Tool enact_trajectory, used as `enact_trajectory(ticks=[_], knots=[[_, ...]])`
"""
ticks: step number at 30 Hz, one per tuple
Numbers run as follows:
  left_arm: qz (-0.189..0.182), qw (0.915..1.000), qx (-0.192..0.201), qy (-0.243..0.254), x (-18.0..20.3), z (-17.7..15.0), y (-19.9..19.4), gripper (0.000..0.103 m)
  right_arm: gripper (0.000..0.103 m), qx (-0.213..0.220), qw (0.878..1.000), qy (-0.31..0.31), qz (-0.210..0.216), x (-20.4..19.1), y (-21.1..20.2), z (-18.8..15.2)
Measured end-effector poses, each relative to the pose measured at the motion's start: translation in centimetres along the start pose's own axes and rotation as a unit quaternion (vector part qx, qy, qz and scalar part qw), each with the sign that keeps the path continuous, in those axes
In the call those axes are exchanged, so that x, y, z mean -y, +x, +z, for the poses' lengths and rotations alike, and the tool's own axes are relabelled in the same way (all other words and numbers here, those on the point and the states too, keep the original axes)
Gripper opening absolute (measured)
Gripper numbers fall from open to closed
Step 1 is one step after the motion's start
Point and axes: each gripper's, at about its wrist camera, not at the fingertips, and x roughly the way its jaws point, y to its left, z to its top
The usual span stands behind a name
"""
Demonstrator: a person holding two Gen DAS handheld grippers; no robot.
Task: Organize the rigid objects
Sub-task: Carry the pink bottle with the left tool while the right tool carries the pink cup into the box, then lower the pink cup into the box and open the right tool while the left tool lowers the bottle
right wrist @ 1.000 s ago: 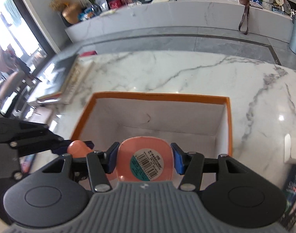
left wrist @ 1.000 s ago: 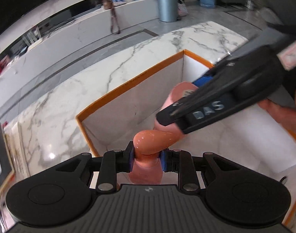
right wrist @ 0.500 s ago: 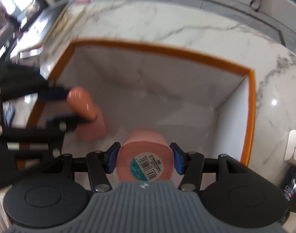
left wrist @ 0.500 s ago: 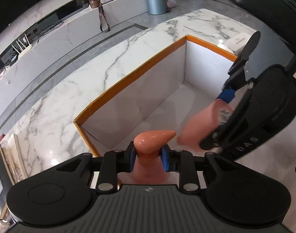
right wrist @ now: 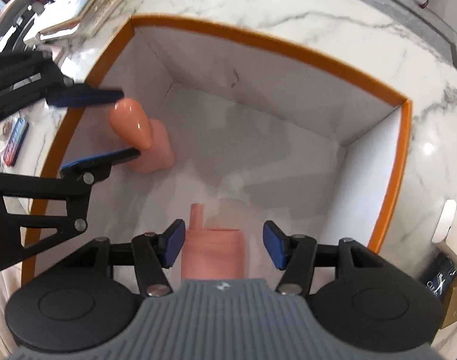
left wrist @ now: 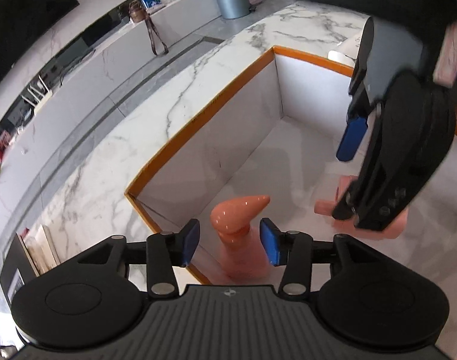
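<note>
At lower centre, the left gripper fingers are opening around 1 pink bottle inside the box; the right gripper fingers stand wide beside another bottle.

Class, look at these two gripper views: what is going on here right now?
A person is putting two peach-coloured bottles into an orange-rimmed box on a marble table, one hand-held gripper for each. The left gripper is opening around the pump bottle, which stands on the box floor near a corner; its pads no longer press it. The right gripper has the second bottle between its pads, which stand clear of it; that bottle also looks set down inside.
</note>
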Motion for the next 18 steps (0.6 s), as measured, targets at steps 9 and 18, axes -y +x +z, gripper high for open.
enact_trajectory(ticks=[9, 18], knots=[[-0.013, 0.9998, 0.003, 0.018, 0.1, 1.1, 0.3, 0.032, 0.065, -0.033, 0.999, -0.036, -0.016, -0.9, 1.9, -0.5], [0.019, 0.9997, -0.004, -0.013, -1.3, 1.5, 0.6, 0.023, 0.055, 0.049, 0.998, -0.03, -0.008, 0.2, -0.9, -0.1]])
